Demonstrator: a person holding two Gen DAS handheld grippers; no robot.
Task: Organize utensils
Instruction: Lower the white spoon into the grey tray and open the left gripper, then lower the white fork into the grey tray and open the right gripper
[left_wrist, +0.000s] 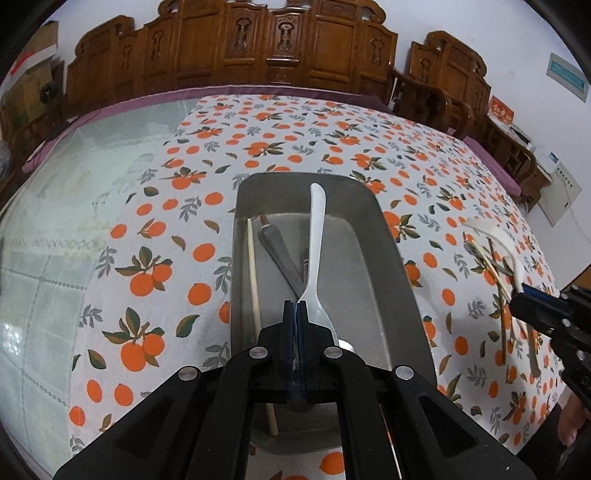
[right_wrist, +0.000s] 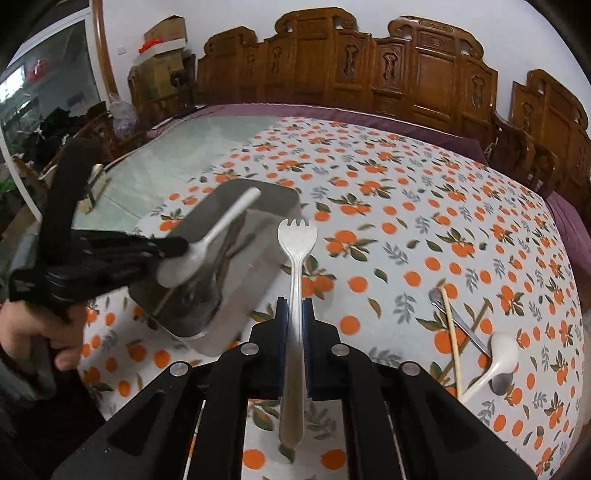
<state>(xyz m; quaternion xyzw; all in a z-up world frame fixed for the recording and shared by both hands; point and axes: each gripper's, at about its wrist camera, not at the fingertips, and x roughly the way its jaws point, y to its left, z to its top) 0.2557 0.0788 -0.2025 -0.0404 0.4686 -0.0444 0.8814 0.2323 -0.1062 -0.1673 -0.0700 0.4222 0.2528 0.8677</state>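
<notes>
My left gripper (left_wrist: 295, 314) is clamped on a spoon (left_wrist: 316, 236) over the metal tray (left_wrist: 384, 266). My right gripper (right_wrist: 294, 314) is clamped on a fork (right_wrist: 295, 280); loose utensils (right_wrist: 469, 332) lie near the worktop's right edge.

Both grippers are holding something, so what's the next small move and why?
Probably lower the left gripper and release its spoon into the tray: the spoon already hangs over the utensils there, while the right gripper holds its spork over the tablecloth.
</notes>
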